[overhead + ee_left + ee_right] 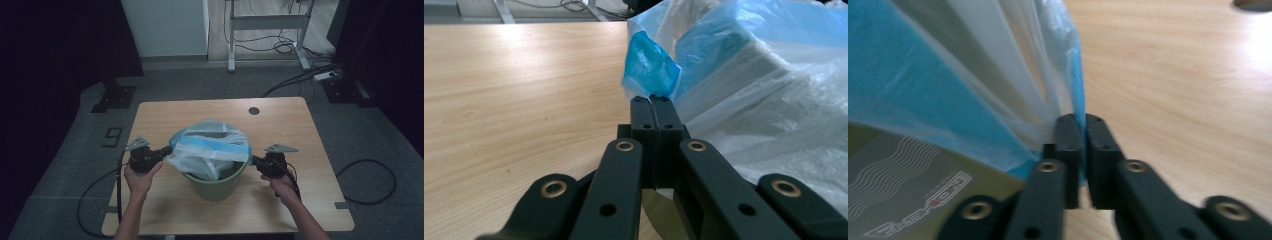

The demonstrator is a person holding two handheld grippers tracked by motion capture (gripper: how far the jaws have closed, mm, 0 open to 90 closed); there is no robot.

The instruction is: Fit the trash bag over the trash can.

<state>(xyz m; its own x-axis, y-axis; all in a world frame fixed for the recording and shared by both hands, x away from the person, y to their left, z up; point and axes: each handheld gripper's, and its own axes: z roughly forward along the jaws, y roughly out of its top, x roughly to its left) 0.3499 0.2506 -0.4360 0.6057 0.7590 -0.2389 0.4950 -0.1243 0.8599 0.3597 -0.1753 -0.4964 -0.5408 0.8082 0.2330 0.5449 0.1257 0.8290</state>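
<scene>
A green bucket (216,186) stands on the wooden table (200,112), lined with a clear and blue plastic bag (210,147) that drapes over its rim. My left gripper (163,152) is at the bucket's left side. In the left gripper view it (651,98) is shut on a bunched blue edge of the bag (651,70). My right gripper (255,161) is at the bucket's right side. In the right gripper view its jaws (1083,118) stand a narrow gap apart, with the bag's edge (1075,75) running between them, above the bucket wall (908,185).
A round cable hole (254,110) sits near the table's far edge. Bare wood (524,90) lies on the bucket's left and right (1173,75). Cables trail from both grippers over the near edge. A desk frame (267,22) and floor cables stand beyond the table.
</scene>
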